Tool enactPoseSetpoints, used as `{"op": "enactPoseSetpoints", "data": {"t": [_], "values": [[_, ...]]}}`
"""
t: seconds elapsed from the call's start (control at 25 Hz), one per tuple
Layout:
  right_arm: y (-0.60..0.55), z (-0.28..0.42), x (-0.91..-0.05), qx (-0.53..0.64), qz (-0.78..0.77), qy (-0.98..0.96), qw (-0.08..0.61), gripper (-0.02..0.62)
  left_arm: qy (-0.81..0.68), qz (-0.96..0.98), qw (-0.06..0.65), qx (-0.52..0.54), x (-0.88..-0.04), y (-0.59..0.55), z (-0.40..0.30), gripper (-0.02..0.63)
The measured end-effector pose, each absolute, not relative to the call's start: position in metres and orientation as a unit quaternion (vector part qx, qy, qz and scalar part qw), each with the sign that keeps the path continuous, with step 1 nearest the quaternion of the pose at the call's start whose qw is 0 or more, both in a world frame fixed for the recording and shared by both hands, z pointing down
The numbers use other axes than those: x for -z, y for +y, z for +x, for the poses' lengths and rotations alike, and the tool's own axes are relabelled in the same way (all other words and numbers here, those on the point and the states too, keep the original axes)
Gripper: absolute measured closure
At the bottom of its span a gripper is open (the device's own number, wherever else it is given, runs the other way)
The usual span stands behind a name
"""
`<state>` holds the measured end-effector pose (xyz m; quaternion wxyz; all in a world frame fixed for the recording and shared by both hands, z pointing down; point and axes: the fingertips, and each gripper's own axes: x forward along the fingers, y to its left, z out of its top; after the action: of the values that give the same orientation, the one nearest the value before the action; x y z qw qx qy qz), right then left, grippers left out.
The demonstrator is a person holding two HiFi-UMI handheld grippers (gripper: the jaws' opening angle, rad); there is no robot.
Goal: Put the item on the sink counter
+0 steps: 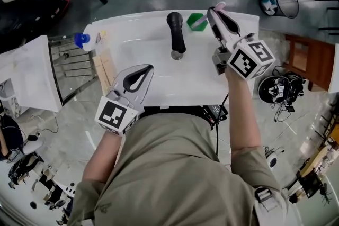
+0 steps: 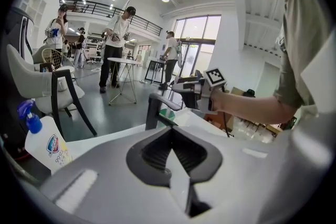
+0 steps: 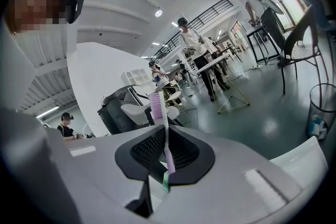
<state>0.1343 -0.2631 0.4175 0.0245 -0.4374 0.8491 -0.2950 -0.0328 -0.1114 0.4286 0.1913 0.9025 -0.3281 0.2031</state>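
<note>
Squarely within the right claw [image 3: 165, 157], the pink toothbrush [image 3: 159, 113]

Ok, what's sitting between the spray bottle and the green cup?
The black faucet stands between the spray bottle and the green cup, nearer the cup; the head view shows it.

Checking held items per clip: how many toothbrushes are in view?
1. The toothbrush is clamped in the right gripper, over the sink's back edge beside the green cup. More could be hidden inside that cup.
</note>
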Motion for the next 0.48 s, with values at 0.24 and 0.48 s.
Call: {"op": "enactPoseSetpoints", "data": {"t": [0.24,0.48], "values": [[-0.266,0.134,-0.431,0.302,-0.439,0.846,0.019,0.563,-0.326,0.902,0.193,-0.204,-0.431,-0.114,-0.030,0.600],[-0.266,0.128,-0.441,0.300,-0.440,0.847,0.003,0.563,-0.328,0.901,0.197,-0.206,-0.433,-0.114,-0.036,0.600]]}}
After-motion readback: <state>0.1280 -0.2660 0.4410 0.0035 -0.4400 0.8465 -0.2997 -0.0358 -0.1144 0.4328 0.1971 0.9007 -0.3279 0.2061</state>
